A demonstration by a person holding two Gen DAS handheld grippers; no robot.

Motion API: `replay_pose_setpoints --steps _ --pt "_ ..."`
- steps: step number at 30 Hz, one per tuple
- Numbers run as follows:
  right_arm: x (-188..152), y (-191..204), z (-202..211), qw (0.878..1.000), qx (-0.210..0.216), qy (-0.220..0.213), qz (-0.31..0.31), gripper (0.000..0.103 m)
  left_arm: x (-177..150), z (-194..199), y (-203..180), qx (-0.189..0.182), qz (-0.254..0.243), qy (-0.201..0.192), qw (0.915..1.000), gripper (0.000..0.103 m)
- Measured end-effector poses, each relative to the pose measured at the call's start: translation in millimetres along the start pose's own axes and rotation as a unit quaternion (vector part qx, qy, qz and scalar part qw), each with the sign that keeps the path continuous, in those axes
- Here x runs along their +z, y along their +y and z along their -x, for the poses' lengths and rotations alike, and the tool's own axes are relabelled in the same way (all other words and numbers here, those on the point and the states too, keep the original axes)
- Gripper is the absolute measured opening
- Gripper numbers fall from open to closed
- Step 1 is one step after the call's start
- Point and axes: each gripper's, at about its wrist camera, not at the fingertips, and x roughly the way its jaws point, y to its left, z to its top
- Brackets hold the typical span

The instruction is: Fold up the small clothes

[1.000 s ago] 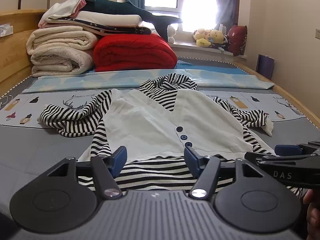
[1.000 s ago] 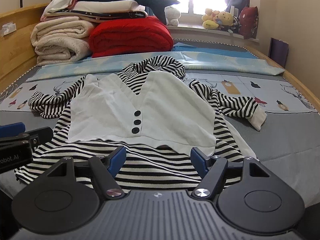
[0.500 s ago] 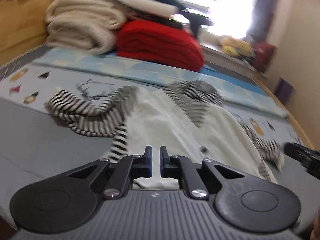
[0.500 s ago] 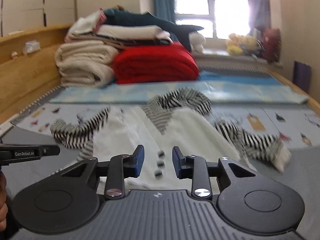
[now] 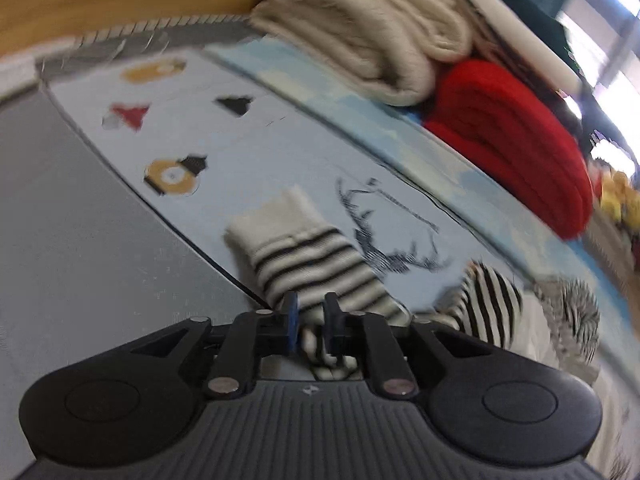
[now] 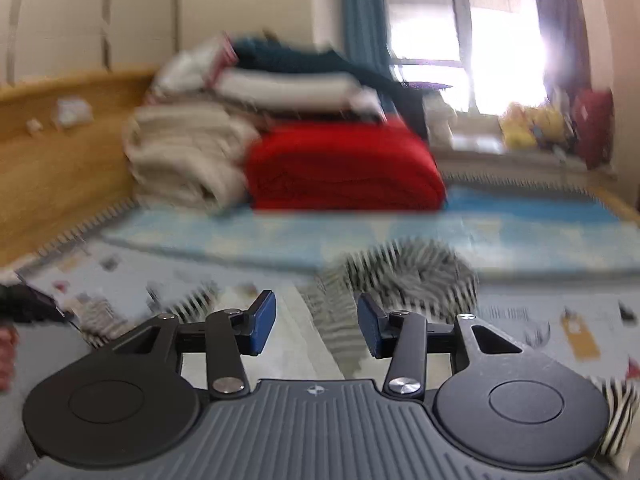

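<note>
While the striped sleeve (image 5: 304, 260) was straddled by the left gripper (image 5: 310, 322), the fold was judged just begun.
Through the left wrist, narrow, opening jaws were seen around it, its length running ahead to a white cuff (image 5: 272, 216) on the bedsheet (image 5: 80, 240); a grip could not be told. Through the right wrist, the right gripper (image 6: 316, 328) was seen half-wide, opening, empty, over the blurred striped top (image 6: 408, 276).

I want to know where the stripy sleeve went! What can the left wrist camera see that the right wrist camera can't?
Only the left wrist view shows the sleeve's white cuff and the left gripper, opening, sleeve cloth between its fingers. Only the right wrist view shows the window and the right gripper, opening over the top. Both show the red blanket and cream blankets.
</note>
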Motion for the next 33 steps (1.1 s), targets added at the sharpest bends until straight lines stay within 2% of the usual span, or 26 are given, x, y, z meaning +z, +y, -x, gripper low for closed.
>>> replay_pose_setpoints --steps 1,4,6,9,11,12,13,14,16,18,20,21,22,23,24,25,26,27,28,29,30,32,33 --pt "-5 1 -8 1.0 -0.001 0.01 0.011 0.047 5 -10 8 -0.011 0.016 0.011 0.9998 0.029" --pt "-11 4 -19 0.999 0.002 0.018 0.042 0.047 13 -42 25 -0.01 0.032 0.035 0.9988 0.037" --pt "-11 3 -21 0.999 0.007 0.019 0.038 0.047 15 -61 33 -0.014 0.043 0.054 0.9975 0.039" --pt "-10 -4 -27 0.999 0.008 0.029 0.016 0.047 17 -79 40 -0.053 0.078 0.066 0.9934 0.038" --pt "-10 -6 -32 0.999 0.008 0.036 0.009 0.047 23 -80 34 -0.064 0.069 0.058 0.9939 0.029" --pt "-10 -7 -35 0.999 0.006 0.039 0.009 0.047 29 -79 30 -0.069 0.06 0.052 0.9944 0.012" --pt "-10 -7 -37 0.999 0.005 0.041 0.007 0.047 36 -76 26 -0.07 0.049 0.043 0.9954 0.005" --pt "-10 -8 -38 0.999 0.005 0.043 0.004 0.047 45 -71 22 -0.059 0.036 0.027 0.9972 0.005" --pt "-11 -9 -39 0.999 0.006 0.045 -0.005 0.048 64 -53 17 -0.035 0.028 -0.032 0.9985 0.004" --pt "-13 -9 -39 0.999 0.004 0.047 -0.006 0.047 89 -23 19 -0.012 0.042 -0.116 0.9923 0.004" --pt "-16 -9 -39 0.999 0.001 0.049 -0.001 0.047 106 2 22 0.003 0.066 -0.184 0.9806 0.005" --pt "-17 -10 -39 0.999 0.0 0.051 0.0 0.047 112 12 21 0.022 0.069 -0.211 0.9748 0.006" --pt "-18 -11 -38 0.999 -0.002 0.053 0.001 0.047 115 14 19 0.044 0.066 -0.221 0.972 0.012" --pt "-19 -12 -38 0.999 -0.003 0.054 0.002 0.047 115 12 15 0.067 0.058 -0.223 0.9707 0.023" --pt "-21 -13 -38 0.998 -0.004 0.057 0.003 0.047 115 6 10 0.091 0.045 -0.21 0.9723 0.061" --pt "-22 -14 -38 0.998 -0.006 0.059 0.004 0.047 111 -1 3 0.134 0.022 -0.183 0.9737 0.076" --pt "-24 -15 -38 0.998 -0.009 0.063 0.005 0.047 105 -4 -6 0.182 0.0 -0.173 0.968 0.073" --pt "-25 -17 -39 0.998 -0.011 0.066 0.003 0.047 96 -4 -16 0.228 -0.018 -0.179 0.9569 0.073" --pt "-26 -19 -40 0.997 -0.014 0.07 0.001 0.047 87 0 -25 0.258 -0.026 -0.188 0.9474 0.073" --pt "-27 -22 -41 0.997 -0.019 0.074 -0.005 0.047 78 4 -35 0.262 -0.031 -0.192 0.9452 0.072" --pt "-28 -26 -42 0.997 -0.024 0.078 -0.011 0.048 72 7 -43 0.249 -0.038 -0.19 0.9489 0.071" --pt "-28 -35 -43 0.995 -0.034 0.085 -0.031 0.048 55 8 -66 0.199 -0.065 -0.171 0.9627 0.071" --pt "-27 -40 -42 0.995 -0.037 0.086 -0.043 0.048 44 5 -78 0.168 -0.083 -0.149 0.9709 0.071"
